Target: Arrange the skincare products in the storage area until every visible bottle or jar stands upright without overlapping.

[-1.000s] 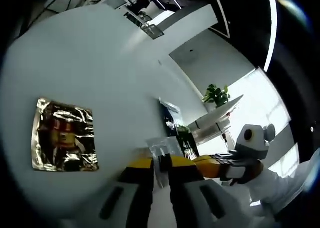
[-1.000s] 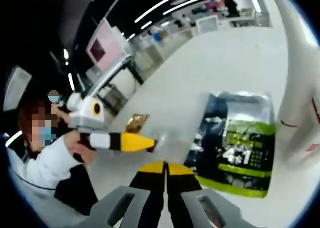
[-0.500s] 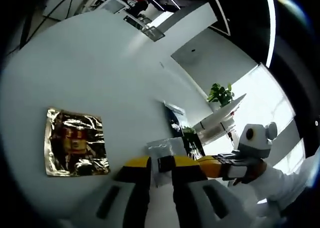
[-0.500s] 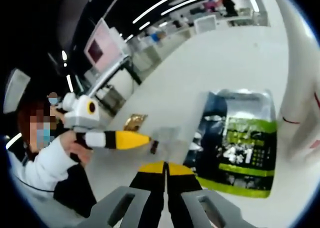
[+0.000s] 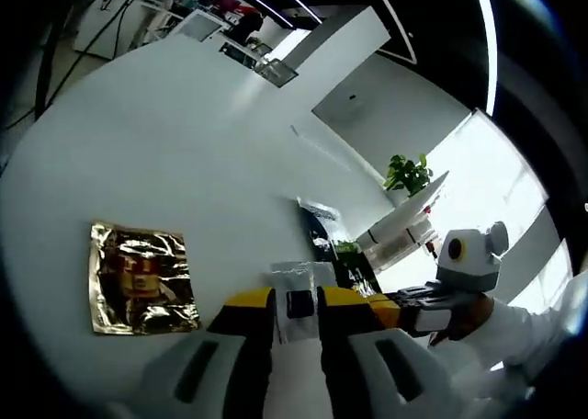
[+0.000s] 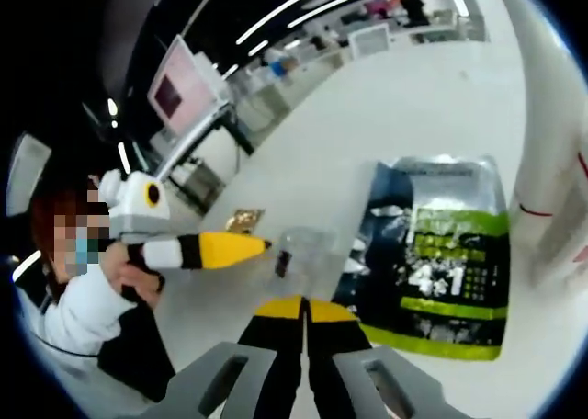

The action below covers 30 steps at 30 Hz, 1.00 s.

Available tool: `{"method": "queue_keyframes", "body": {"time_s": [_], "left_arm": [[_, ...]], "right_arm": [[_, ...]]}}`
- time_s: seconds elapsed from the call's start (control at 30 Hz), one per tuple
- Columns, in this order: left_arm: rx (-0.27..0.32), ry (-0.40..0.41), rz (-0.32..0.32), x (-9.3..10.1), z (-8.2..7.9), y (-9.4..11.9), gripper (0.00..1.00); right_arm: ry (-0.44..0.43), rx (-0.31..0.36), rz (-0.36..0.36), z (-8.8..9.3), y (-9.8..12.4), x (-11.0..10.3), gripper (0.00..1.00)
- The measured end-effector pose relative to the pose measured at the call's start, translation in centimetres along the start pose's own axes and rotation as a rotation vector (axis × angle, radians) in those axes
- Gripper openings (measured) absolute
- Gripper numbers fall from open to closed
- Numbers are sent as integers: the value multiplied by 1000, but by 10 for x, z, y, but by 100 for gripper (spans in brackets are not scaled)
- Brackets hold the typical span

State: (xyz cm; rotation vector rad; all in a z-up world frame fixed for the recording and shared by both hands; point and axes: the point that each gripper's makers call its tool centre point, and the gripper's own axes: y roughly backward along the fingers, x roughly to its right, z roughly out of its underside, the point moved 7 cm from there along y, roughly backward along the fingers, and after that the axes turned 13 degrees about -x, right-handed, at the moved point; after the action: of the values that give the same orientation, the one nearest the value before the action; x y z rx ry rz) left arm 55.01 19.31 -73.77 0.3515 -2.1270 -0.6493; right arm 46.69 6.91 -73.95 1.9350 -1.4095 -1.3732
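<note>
A small clear sachet [image 5: 299, 290] with a dark label hangs above the white table [image 5: 184, 143], and my left gripper [image 5: 297, 297] is shut on it. In the right gripper view the same sachet [image 6: 310, 256] sits just above my right gripper [image 6: 303, 301]. Its jaws are shut, with the sachet's lower edge at their tips. The left gripper [image 6: 262, 245] reaches the sachet from the left. In the left gripper view the right gripper [image 5: 395, 309] comes in from the right, level with the sachet. No bottle or jar can be made out.
A gold foil packet [image 5: 142, 277] lies flat on the table, small and far in the right gripper view [image 6: 243, 219]. A dark packet with green print [image 6: 441, 254] lies beyond the sachet [image 5: 331, 244]. A person in white sleeves [image 6: 83, 300] holds the grippers. A white upright surface [image 6: 551, 162] stands at the right.
Both views have shifted a little with the hands. The sachet stays between the two grippers. In the right gripper view the left gripper has drifted slightly left and up.
</note>
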Motion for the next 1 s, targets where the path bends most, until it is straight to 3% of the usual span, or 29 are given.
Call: {"method": "queue_keyframes", "body": {"time_s": [0.13, 0.27, 0.4, 1.0], "left_arm": [[9, -11, -11, 1, 1, 3, 20], [31, -36, 27, 14, 0, 1, 21], [-22, -61, 51, 22, 7, -7, 20], [-50, -44, 36, 12, 8, -13, 18]], "right_arm": [[11, -7, 5, -1, 0, 2, 0], [14, -21, 4, -2, -2, 3, 0], [26, -36, 9, -2, -3, 3, 0], [85, -85, 23, -6, -4, 6, 0]]}}
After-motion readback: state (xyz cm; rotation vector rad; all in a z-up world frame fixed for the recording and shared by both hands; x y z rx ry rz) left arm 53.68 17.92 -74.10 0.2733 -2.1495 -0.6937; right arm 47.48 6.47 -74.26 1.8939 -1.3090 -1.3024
